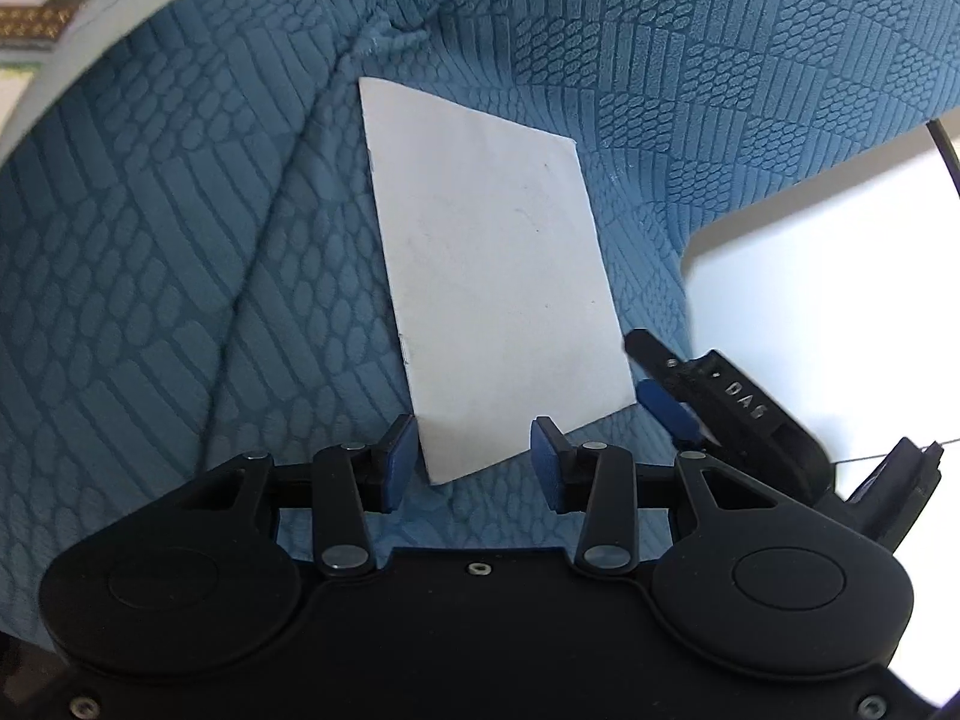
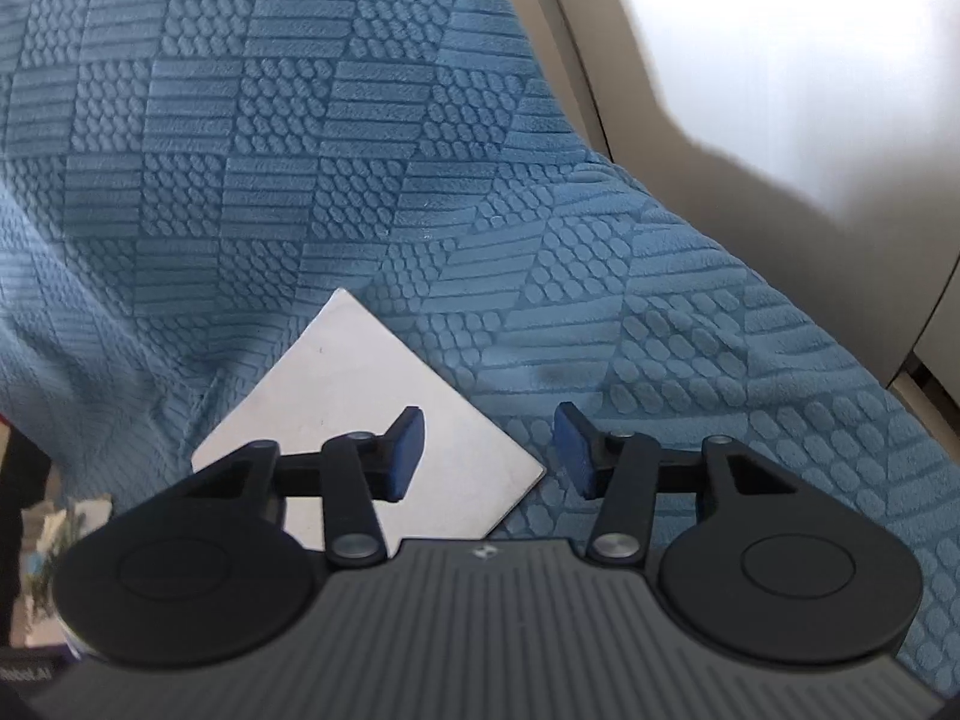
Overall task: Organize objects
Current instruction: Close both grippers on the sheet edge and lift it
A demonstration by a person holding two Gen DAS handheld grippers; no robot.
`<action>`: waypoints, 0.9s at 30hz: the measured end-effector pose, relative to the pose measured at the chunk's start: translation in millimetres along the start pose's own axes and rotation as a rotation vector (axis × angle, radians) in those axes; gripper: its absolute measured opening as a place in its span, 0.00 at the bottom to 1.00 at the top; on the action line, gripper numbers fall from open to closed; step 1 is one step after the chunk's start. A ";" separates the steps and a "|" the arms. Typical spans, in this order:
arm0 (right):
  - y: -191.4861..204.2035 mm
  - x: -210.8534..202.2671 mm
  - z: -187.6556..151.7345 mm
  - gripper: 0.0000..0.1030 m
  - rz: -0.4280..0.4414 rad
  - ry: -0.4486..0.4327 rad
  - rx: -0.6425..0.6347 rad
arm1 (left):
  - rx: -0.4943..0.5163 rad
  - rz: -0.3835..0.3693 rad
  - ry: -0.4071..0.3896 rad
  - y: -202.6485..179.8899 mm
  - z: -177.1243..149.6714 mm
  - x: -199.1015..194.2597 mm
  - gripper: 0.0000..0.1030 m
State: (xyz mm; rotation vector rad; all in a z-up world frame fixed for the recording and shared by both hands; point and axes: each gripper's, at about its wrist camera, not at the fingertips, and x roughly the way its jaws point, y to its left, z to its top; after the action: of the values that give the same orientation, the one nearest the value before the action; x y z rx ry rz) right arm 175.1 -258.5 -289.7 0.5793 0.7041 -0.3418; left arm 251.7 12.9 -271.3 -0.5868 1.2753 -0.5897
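Both tongs are hovering with jaws parted and gripping nothing: the left tongs (image 1: 474, 459) are straddling the near corner of the card (image 1: 492, 276), pads not pressing it, while the right tongs (image 2: 489, 450) are hanging over its other near corner. It is lying flat on the blue blanket (image 2: 300, 120), well in from the blanket's right edge. It is looking thin, light, fairly stiff and smooth; pinching an edge or corner seems best

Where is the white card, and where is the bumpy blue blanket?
white card (image 1: 492, 276): left wrist view, middle of its face.
blue blanket (image 2: 300, 138): right wrist view, a bare patterned patch above the card.
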 end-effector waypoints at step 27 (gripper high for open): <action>-44.9 -2.9 2.5 0.47 0.193 0.004 0.362 | -0.291 -0.268 -0.063 22.2 14.0 5.2 0.08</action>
State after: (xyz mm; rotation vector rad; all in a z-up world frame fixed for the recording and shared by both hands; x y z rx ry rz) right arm 152.8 -295.2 -303.3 0.9848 0.5869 -0.2888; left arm 268.1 26.3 -287.7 -1.0215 1.2404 -0.6044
